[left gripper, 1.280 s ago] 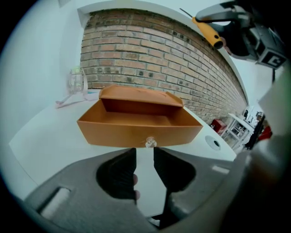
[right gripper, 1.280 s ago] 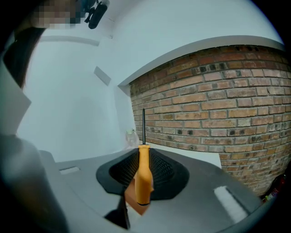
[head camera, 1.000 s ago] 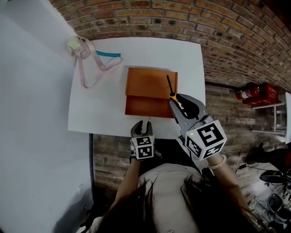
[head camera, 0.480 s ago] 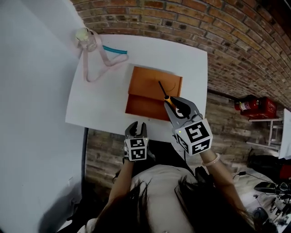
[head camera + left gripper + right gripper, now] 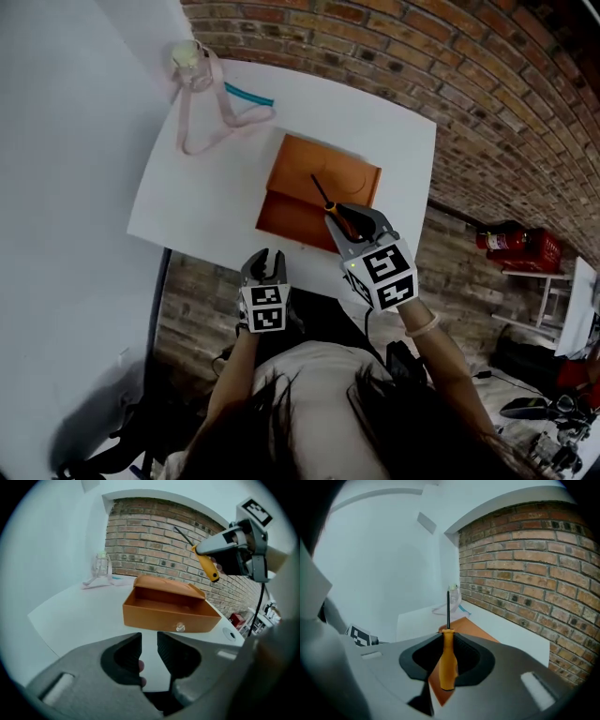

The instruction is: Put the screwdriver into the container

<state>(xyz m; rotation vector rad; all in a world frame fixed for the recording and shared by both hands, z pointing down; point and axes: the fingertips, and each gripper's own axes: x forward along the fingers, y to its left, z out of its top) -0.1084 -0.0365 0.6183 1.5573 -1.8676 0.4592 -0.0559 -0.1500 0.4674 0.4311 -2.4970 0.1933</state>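
Pointing forward — screwdriver (image 5: 331, 201), tip above container (image 5: 281, 221)

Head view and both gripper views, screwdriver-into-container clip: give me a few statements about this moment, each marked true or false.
1. The right gripper holds the screwdriver by its orange handle. True.
2. The screwdriver already lies inside the orange container. False: it is held in the air above it.
3. The container's lid is open. True.
4. The left gripper grips the container's front wall. False: its jaws, which have just been closing a little, stand apart with nothing between them, short of the container.
5. The container sits on the floor. False: it is on the white table.
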